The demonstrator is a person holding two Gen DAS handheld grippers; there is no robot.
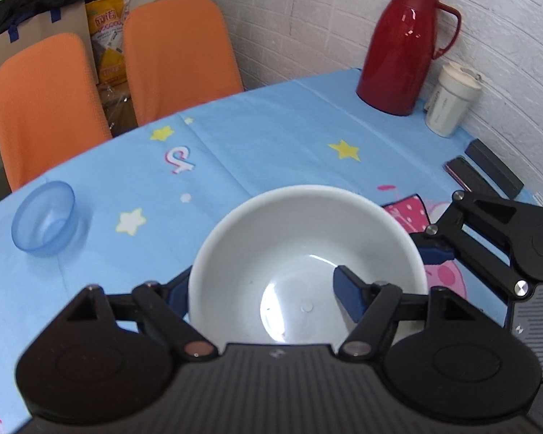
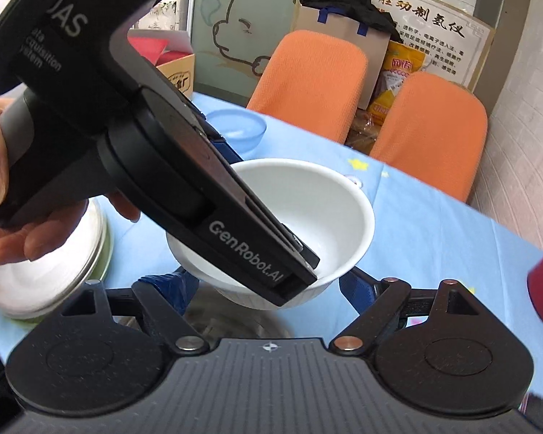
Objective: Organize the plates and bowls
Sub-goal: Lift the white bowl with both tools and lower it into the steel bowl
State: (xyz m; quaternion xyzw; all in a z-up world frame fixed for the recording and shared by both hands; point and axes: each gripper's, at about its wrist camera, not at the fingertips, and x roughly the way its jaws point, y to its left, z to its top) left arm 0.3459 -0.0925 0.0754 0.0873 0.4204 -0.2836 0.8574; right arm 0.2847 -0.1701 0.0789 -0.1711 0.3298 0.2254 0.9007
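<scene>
My left gripper is shut on the near rim of a white bowl: one blue pad is inside the bowl, the other outside its left wall. The bowl is held above the blue tablecloth. In the right wrist view the same white bowl hangs under the left gripper's black body. My right gripper is open just below and in front of the bowl; its blue fingertips flank the bowl's base. A small blue translucent bowl sits at the table's left; it also shows in the right wrist view. A stack of plates is at left.
A red thermos jug and a white cup stand at the back right by the brick wall. Two dark flat cases lie at the right edge. Two orange chairs stand behind the table.
</scene>
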